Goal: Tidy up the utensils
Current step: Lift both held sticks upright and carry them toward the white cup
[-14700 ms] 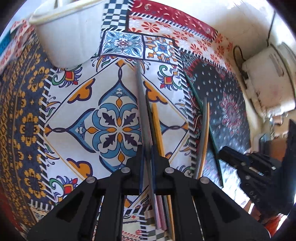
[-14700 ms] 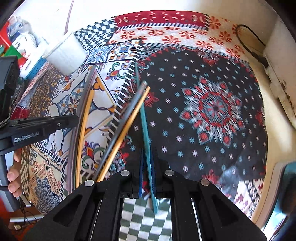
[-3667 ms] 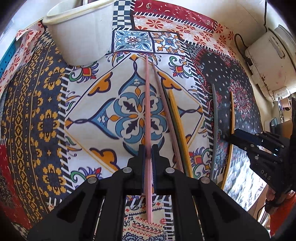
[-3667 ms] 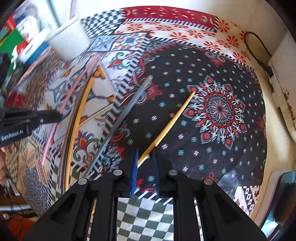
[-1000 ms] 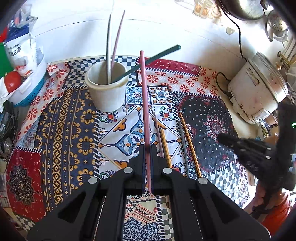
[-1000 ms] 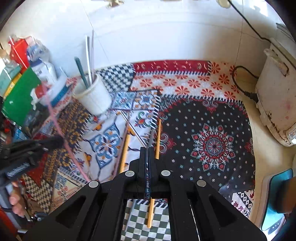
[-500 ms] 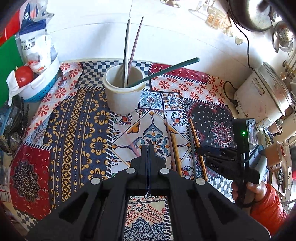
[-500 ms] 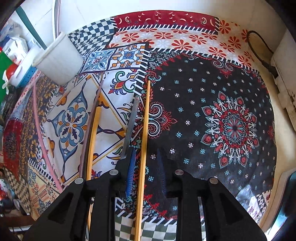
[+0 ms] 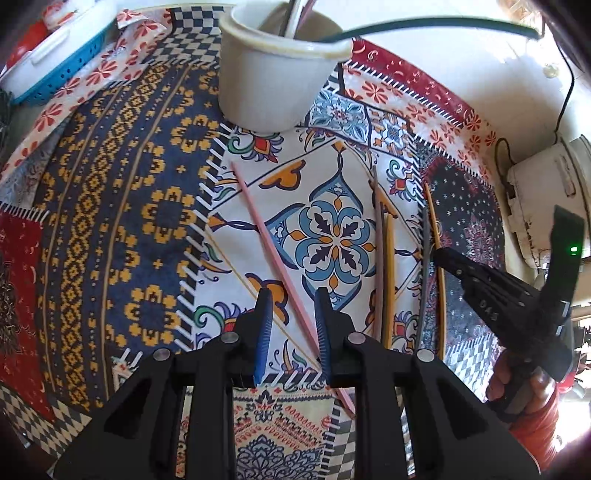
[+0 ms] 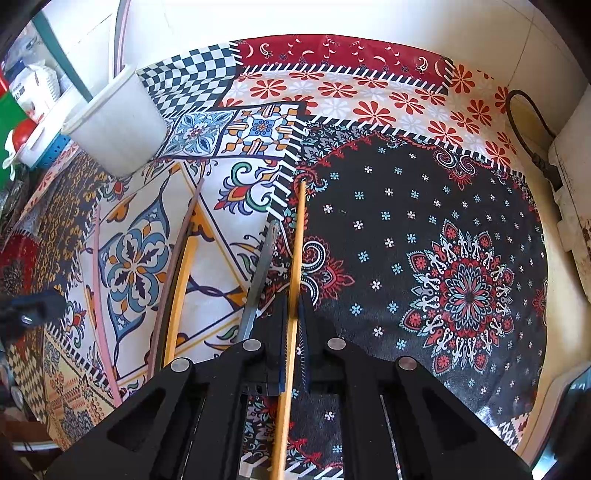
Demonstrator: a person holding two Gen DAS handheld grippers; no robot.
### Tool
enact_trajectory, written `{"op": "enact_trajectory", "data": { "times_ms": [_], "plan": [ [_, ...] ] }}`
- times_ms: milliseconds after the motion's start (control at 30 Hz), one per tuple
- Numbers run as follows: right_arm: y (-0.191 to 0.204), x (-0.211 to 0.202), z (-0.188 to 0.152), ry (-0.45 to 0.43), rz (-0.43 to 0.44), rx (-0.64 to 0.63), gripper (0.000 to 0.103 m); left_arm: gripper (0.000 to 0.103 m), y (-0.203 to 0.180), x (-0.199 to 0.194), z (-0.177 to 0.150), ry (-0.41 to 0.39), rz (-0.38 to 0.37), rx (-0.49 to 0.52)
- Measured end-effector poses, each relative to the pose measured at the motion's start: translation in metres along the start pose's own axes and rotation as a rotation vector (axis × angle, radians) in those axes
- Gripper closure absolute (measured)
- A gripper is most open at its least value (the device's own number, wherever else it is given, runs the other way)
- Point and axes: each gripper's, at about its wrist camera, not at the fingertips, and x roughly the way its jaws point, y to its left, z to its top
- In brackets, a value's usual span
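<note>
In the left wrist view, the left gripper (image 9: 291,325) hangs low over the patterned cloth (image 9: 122,229), fingers spread. The pink stick (image 9: 273,254) it held upright a second ago now lies flat on the cloth, slanting from near the cup (image 9: 273,85) down between the two fingers; it missed or slipped, so it wants another pick-up. Cup stands upright at the top, a green stick (image 9: 424,23) leaning out over its rim, two more ends just showing inside. To the right lie a mauve stick (image 9: 377,251), a yellow one (image 9: 388,277), a grey one (image 9: 424,273) and an orange one (image 9: 437,254), roughly parallel. The right gripper (image 9: 443,256) sits at the orange stick.

In the right wrist view, the right gripper (image 10: 291,332) has narrowed from half a second ago: fingers close about the orange stick (image 10: 297,258), seemingly pinching it, still flat on the cloth. Thin, long, straight; likely to pivot if gripped off-centre. Grey stick (image 10: 262,269) just left, cup (image 10: 114,122) far left.
</note>
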Motion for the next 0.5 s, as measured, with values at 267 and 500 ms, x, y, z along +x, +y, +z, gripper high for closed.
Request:
{"op": "enact_trajectory", "data": {
  "times_ms": [267,500],
  "plan": [
    [-0.014,-0.019,0.0,-0.049,0.094,0.064,0.098,0.082,-0.002,0.022,0.007,0.006,0.08,-0.002],
    [-0.022,-0.048,0.0,-0.126,0.152,0.088,0.098,0.084,-0.013,0.031,0.016,-0.018,0.13,0.02]
  ]
}}
